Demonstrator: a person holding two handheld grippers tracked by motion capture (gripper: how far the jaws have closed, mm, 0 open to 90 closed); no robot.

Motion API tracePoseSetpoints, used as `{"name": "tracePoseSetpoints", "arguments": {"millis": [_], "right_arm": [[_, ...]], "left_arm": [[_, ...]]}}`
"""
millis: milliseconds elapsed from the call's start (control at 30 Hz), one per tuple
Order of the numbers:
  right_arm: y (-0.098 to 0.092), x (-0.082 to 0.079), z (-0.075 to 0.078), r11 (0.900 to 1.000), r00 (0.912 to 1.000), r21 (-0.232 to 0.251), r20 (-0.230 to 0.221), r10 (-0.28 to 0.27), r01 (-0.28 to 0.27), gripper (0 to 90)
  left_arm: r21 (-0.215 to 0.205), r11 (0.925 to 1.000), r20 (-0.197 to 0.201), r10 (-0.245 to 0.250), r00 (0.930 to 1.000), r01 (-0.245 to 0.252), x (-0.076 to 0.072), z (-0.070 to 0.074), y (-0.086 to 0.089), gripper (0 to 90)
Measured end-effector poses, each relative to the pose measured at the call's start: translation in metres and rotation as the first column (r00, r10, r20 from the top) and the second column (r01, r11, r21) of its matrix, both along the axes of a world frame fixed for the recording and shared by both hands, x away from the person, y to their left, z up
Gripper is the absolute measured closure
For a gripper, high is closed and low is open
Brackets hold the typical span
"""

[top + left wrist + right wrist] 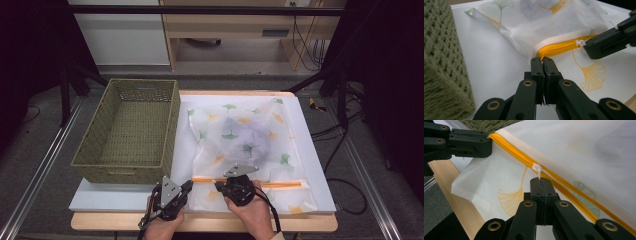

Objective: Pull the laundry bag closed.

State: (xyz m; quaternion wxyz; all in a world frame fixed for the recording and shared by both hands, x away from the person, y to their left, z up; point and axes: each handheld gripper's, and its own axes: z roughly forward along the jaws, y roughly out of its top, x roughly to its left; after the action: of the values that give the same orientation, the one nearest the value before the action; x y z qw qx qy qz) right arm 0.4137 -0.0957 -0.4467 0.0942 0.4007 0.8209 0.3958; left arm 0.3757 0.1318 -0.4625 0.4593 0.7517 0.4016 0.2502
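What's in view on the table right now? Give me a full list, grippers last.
Mesh laundry bag: one, white with green and yellow leaf prints, lying flat on the board right of the basket, dark item inside.
Zipper: one, orange, across the bag's near end.
Zipper pull: one, white, near the zipper's left end.
Basket: one, olive green woven, empty, table's left.
Board: one, white, on the wooden tabletop.
Left gripper: black, shut on the zipper's end.
Right gripper: black, shut on the zipper pull.
Hands: two, at the near edge.
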Motion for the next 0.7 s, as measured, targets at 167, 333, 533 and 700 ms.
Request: {"name": "tracePoseSetpoints", "arguments": {"millis": [167, 333, 533, 700], "right_arm": [[-0.005, 0.000, 0.000, 1.000, 0.9998, 0.005, -0.011, -0.014, 0.014, 90.0], [-0.003, 0.001, -0.002, 1.000, 0.9998, -0.004, -0.011, -0.015, 0.015, 90.0], [-0.007, -0.005, -0.003, 0.999, 1.0000, -0.042, 0.004, -0.008, 0.009, 90.0], [-0.014, -0.001, -0.001, 0.999, 0.9997, -0.043, -0.008, -0.024, 0.024, 90.0]], "left_arm": [[-0.023, 0.9997, -0.013, 0.004, 0.9999, -0.004, 0.000, -0.002, 0.002, 87.7], [-0.017, 0.9998, -0.015, 0.005, 0.9999, -0.005, 0.001, -0.001, 0.003, 87.7], [-0.013, 0.9999, -0.004, -0.001, 1.0000, 0.001, -0.001, 0.001, 0.001, 87.7], [-0.011, 0.9999, 0.001, -0.009, 1.0000, 0.009, -0.002, 0.002, -0.001, 87.7]]}}
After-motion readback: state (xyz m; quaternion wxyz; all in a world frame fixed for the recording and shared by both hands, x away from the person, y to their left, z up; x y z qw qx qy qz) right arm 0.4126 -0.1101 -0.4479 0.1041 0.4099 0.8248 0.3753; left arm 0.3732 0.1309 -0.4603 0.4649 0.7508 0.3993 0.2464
